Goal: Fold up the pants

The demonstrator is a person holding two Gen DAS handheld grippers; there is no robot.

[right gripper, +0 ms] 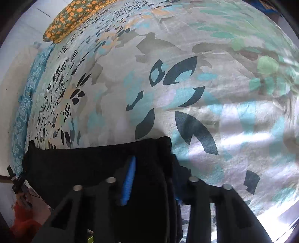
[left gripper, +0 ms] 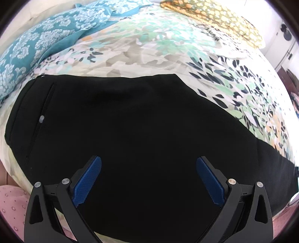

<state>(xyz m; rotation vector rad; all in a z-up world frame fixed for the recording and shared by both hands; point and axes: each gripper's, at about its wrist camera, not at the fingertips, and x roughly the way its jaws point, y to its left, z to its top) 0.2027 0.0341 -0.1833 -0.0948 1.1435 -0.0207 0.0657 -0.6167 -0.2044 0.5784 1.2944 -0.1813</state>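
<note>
Black pants (left gripper: pixel 130 121) lie flat across the floral bedsheet (left gripper: pixel 149 46), with the waistband and a zipped pocket at the left. My left gripper (left gripper: pixel 149 159) hovers over the pants, jaws wide open, with nothing pinched between the blue pads (left gripper: pixel 87 181). In the right wrist view the leg end of the pants (right gripper: pixel 93 160) is bunched between the fingers. My right gripper (right gripper: pixel 154 157) is shut on that fabric. One blue pad (right gripper: pixel 129 179) shows, and cloth hides the other.
A teal patterned cloth (left gripper: pixel 46 43) lies at the far left of the bed. An orange-flowered cloth (left gripper: pixel 214 16) (right gripper: pixel 74 20) lies at the far side. Pink dotted fabric (left gripper: pixel 11 205) shows at the near left edge. The sheet (right gripper: pixel 186 74) stretches beyond the pants.
</note>
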